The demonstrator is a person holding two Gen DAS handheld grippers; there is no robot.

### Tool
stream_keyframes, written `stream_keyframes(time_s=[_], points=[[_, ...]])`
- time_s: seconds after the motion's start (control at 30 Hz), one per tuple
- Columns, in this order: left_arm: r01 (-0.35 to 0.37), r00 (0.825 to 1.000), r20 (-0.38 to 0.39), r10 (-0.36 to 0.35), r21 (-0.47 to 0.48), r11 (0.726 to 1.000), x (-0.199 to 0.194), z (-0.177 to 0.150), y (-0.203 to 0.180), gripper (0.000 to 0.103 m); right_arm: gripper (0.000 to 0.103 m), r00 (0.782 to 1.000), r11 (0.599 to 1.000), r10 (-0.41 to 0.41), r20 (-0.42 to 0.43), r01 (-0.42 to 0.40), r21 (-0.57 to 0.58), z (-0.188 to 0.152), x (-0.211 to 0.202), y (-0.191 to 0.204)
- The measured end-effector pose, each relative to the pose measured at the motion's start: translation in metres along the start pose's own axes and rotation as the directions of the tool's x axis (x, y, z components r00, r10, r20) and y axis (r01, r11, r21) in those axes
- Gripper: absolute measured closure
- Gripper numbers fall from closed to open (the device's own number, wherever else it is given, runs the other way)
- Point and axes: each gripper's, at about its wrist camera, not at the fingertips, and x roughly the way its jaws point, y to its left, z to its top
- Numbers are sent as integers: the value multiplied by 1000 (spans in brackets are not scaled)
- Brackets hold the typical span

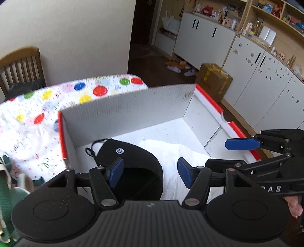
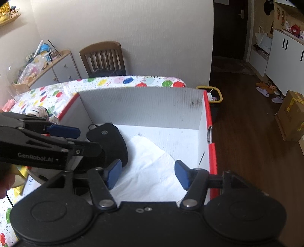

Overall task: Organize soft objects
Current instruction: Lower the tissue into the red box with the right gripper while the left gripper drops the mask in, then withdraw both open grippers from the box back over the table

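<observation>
Soft, even daylight, moderately bright; no hard shadows. White box [image 1: 133, 106] interior reads brightest, near blown out on the white cloth [image 2: 148, 167]. Dark doorway [image 1: 144, 20] underexposed, no detail. Strong fisheye bending: cabinets [image 1: 266, 76] and wall edges curve, corners vignetted black. Motion blur on the spotted cloth [image 1: 47, 98] and chair [image 1: 20, 66] in the left wrist view; right wrist view sharper, slight softness on far shelves. Black mask [image 1: 133, 161] swallows detail. Mild sheen on wood floor [image 2: 247, 133].

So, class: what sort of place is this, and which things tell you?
Most likely a lived-in home: a wooden dining chair, slippers on the floor by white cupboards, and cluttered shelves.
</observation>
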Motion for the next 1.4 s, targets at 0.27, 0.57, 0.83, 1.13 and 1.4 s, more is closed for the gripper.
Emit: stream_keyframes(time_s=[0.27,0.57,0.83,1.13,1.4], points=[[-33,992,120,31,14,999,-48,-9,-8,41,39,998,1000,20,63,-20,-3,-2,-25,13],[-95,968,232,92,5,995,-99,-25,-12,41,30,989,1000,26,143,-24,-10,-12,-55,35],[-162,943,292,158,-11,987,-137,-46,-9,35,21,977,999,40,207,-39,-11,-20,-85,59],[-154,928,338,156,-33,988,-179,-77,9,23,10,966,997,74,247,-74,-10,-25,-108,100],[-139,925,353,142,-32,990,-208,-100,35,17,0,963,995,94,254,-98,5,-28,-108,141]])
